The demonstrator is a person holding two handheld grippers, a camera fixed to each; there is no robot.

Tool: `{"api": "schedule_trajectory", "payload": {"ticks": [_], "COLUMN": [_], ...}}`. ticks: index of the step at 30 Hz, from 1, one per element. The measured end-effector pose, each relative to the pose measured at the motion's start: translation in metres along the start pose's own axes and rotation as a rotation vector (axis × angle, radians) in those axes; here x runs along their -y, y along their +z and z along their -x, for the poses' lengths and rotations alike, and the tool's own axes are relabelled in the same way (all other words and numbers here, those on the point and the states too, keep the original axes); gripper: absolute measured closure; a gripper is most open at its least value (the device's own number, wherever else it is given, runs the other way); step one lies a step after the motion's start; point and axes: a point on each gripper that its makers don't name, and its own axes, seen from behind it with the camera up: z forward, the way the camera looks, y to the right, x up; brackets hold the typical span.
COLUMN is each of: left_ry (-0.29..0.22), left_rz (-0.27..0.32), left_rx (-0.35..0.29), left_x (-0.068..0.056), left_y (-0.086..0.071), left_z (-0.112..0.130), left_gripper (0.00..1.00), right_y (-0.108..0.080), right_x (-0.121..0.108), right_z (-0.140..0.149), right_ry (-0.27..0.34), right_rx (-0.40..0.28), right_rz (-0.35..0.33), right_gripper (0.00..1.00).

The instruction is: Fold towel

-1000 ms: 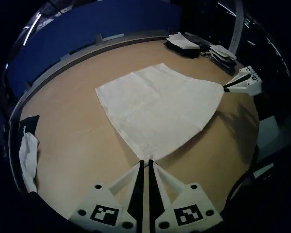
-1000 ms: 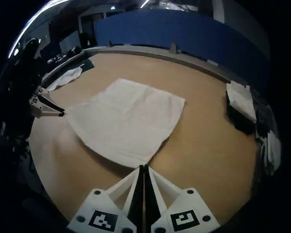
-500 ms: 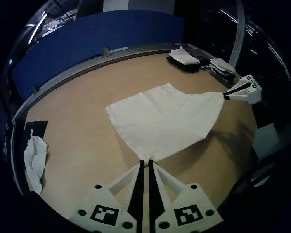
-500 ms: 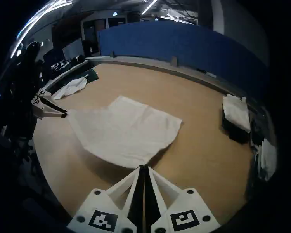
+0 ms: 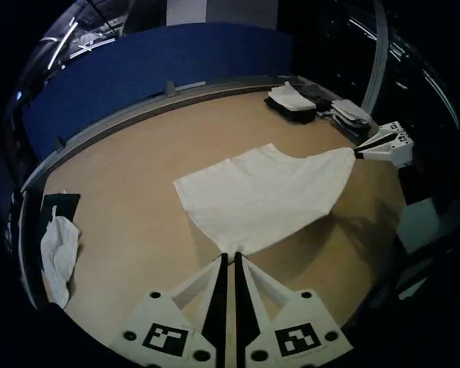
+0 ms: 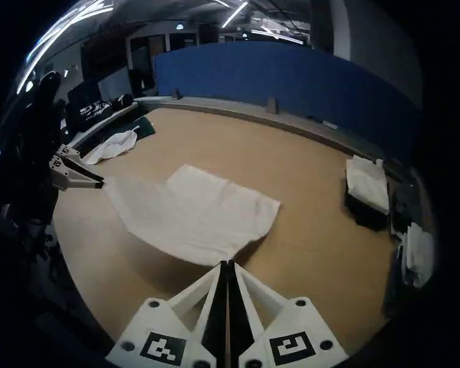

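A white towel (image 5: 264, 190) (image 6: 190, 211) hangs by its two near corners above the wooden table (image 5: 132, 184), its far edge still resting on the wood. My left gripper (image 5: 230, 256) is shut on one near corner. My right gripper (image 6: 227, 264) is shut on the other near corner. In the left gripper view the right gripper (image 5: 355, 153) appears at the far right, pinching its corner. In the right gripper view the left gripper (image 6: 101, 183) appears at the left edge, pinching its corner.
Stacks of folded dark and white cloths (image 5: 291, 101) (image 6: 368, 187) sit at one end of the table. A crumpled white cloth (image 5: 58, 248) (image 6: 110, 144) lies at the other end by a dark mat. A blue partition (image 5: 144, 67) runs behind the table.
Both grippers have risen with the near corners, lifting the near half of the towel off the table. The part still lying flat has shrunk toward the far edge.
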Motion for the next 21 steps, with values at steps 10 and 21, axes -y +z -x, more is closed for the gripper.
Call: {"api": "schedule_trajectory", "payload": {"ticks": [10, 21], "left_ry": [-0.002, -0.01], "left_rz": [-0.002, -0.004], "left_rx": [-0.008, -0.006], "left_x": [0.0008, 0.0016], "left_y": [-0.0038, -0.0013], "left_z": [-0.0035, -0.0026], "left_gripper": [0.93, 0.93], "right_y": [-0.0048, 0.0], "right_x": [0.0002, -0.0036], "right_z": [-0.0053, -0.0009], "right_ry": [-0.003, 0.001], "right_rx": [-0.005, 0.006], "right_rz": [0.002, 0.006], "right_gripper": [0.99, 0.99]}}
